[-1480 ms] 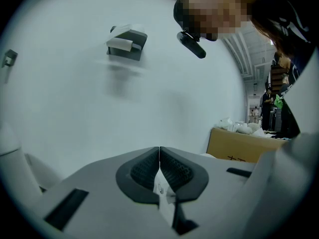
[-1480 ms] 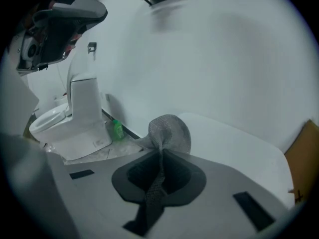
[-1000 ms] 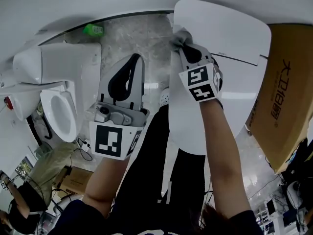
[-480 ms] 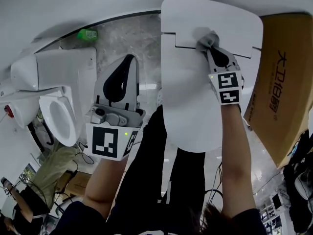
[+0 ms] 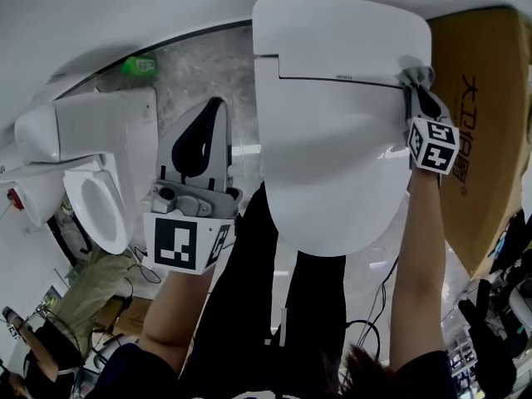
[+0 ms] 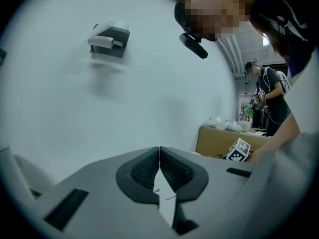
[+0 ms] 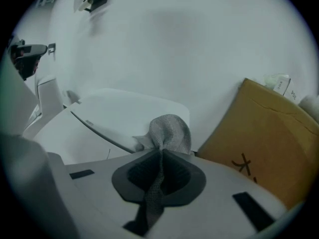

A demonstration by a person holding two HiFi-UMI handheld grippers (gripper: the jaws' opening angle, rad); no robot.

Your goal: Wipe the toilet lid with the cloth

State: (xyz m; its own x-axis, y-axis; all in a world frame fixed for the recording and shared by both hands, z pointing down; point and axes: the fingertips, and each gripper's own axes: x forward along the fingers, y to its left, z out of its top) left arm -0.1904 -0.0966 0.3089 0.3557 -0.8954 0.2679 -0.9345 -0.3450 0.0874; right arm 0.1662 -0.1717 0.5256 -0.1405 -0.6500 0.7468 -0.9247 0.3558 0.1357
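The white toilet lid (image 5: 332, 131) lies shut in the middle of the head view. My right gripper (image 5: 416, 86) is shut on a grey cloth (image 5: 416, 76) and presses it on the lid's far right edge, near the hinge line. In the right gripper view the cloth (image 7: 168, 131) bunches out past the jaws, over the lid (image 7: 114, 113). My left gripper (image 5: 204, 144) hangs left of the toilet above the floor; its jaws meet with nothing between them (image 6: 159, 156).
A brown cardboard box (image 5: 478, 140) stands tight against the toilet's right side, also in the right gripper view as the box (image 7: 259, 133). A second toilet (image 5: 91, 181) is at the left. A green object (image 5: 139, 65) lies on the marble floor. Another person (image 6: 266, 93) stands far right.
My right gripper has slid the cloth rightward along the lid's back, from the left part to the right edge by the box. The left gripper has hardly moved.
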